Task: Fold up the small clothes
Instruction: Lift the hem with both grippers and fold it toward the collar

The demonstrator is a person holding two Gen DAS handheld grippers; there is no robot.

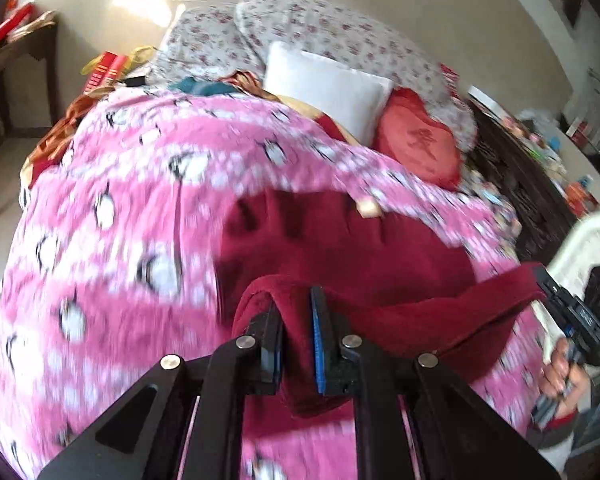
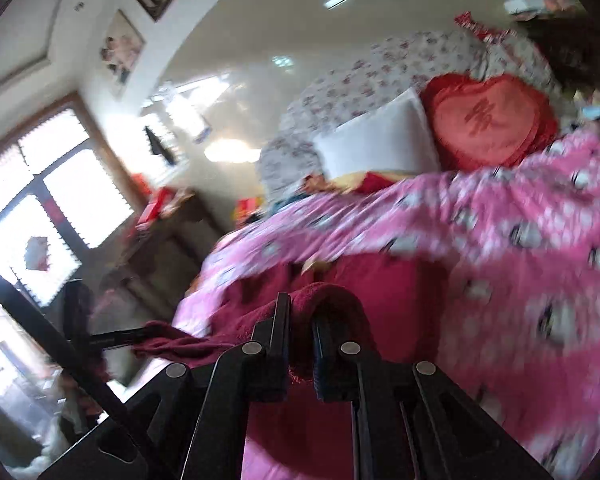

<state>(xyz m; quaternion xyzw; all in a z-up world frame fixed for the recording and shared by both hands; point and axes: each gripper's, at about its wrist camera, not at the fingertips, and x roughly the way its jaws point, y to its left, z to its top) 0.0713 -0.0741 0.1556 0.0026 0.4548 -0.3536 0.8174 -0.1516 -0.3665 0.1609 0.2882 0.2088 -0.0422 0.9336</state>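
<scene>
I am working over a bed in a bedroom, its top covered by a pink penguin-print blanket [image 1: 112, 216], with a window off to one side in the right wrist view.

The task's thing is a dark red fleece garment [image 1: 340, 248]. Most of it lies flat on the blanket, directly ahead of and below both tools. Its near edge is lifted clear of the bed and hangs in a band between the two tools, so the long axis of the raised edge runs from one tool across to the other.

Left tool [image 1: 296, 340]: jaws all but closed, with a fold of the red fleece pinched between the pads. Right tool [image 2: 300, 344]: same condition, nearly closed on a bunch of the same fabric. In the left wrist view the right tool shows at the far right, held by the person's hand [image 1: 562, 380], with the edge stretched toward it.

Judgement: each hand holds one corner of the near edge, neither nearer than the other, and the fold will likely turn on carrying that edge away from me over the flat part. Both views are blurred, so I cannot confirm how even the grip is.

Beyond the garment sit a white pillow [image 1: 328, 88], a red heart-shaped cushion [image 1: 418, 140] and a floral quilt [image 1: 300, 28] at the head of the bed.
</scene>
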